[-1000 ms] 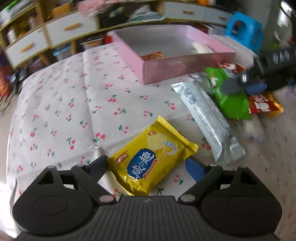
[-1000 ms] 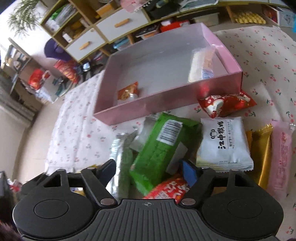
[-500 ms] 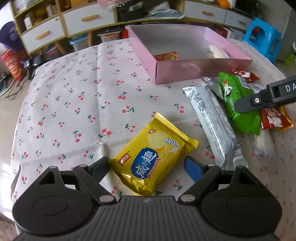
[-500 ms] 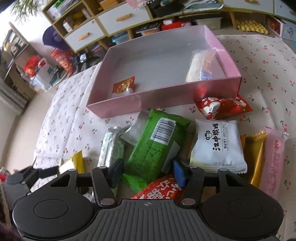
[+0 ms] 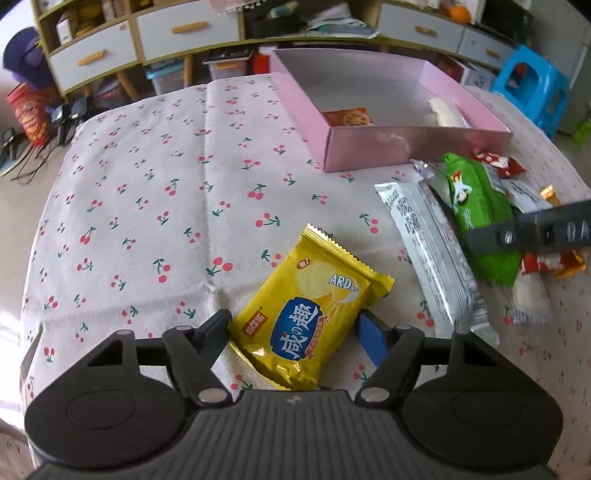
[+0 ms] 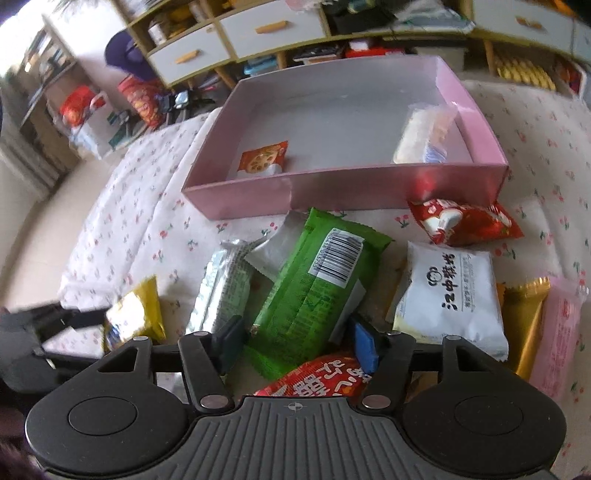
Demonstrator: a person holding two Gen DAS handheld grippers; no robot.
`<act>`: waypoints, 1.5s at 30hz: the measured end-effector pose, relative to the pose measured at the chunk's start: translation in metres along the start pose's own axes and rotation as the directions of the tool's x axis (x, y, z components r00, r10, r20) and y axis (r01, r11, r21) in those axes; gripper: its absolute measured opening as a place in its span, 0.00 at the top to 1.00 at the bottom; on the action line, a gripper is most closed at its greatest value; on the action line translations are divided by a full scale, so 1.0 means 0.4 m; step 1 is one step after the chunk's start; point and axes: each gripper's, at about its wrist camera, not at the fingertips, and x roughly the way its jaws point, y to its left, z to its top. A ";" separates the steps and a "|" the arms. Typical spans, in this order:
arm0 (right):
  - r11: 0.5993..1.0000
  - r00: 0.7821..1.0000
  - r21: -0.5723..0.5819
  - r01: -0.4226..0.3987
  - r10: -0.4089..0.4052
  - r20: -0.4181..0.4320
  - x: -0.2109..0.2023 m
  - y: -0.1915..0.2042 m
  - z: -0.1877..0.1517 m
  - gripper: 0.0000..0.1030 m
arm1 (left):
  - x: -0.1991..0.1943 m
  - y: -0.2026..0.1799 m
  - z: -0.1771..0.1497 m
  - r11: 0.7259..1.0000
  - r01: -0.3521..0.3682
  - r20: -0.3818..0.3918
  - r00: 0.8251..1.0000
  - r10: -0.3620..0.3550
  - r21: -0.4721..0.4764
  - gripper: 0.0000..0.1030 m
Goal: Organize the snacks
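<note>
A yellow snack packet (image 5: 310,314) lies on the cherry-print cloth between the fingers of my left gripper (image 5: 293,325). Its jaws are closing and both pads touch the packet's side edges. A green snack packet (image 6: 317,284) lies on top of the snack pile, with its near end between the fingers of my right gripper (image 6: 297,336). Those jaws are opening, and a thin gap shows at the left pad (image 6: 231,338). The pink box (image 6: 332,192) stands behind the pile and holds an orange cookie packet (image 6: 264,160) and a pale clear packet (image 6: 424,136).
Around the green packet lie a silver packet (image 6: 221,288), a white packet (image 6: 450,291), two red ones (image 6: 461,221) (image 6: 317,376), a gold one (image 6: 524,317) and a pink one (image 6: 557,332). Shelves with drawers (image 5: 184,29) and a blue stool (image 5: 532,85) stand beyond the cloth-covered surface.
The left jaws have narrowed onto the yellow packet. The right jaws narrowed on the green packet, then widened slightly. Both views have rolled a little.
</note>
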 end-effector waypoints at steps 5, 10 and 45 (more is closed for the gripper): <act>1.000 1.000 0.021 0.012 -0.012 0.006 -0.011 -0.001 0.001 0.49 | -0.006 0.014 0.008 0.996 0.019 -0.001 1.000 -0.019 -0.088 0.36; 0.988 0.998 0.140 -0.069 0.068 0.009 -0.041 -0.036 0.019 0.51 | -0.021 0.025 0.019 0.984 0.056 0.018 0.998 -0.053 -0.167 0.37; 0.813 0.949 0.493 -0.310 0.230 0.217 -0.185 -0.219 0.116 0.60 | -0.035 -0.050 0.199 0.905 0.202 0.205 0.970 -0.132 -0.374 0.37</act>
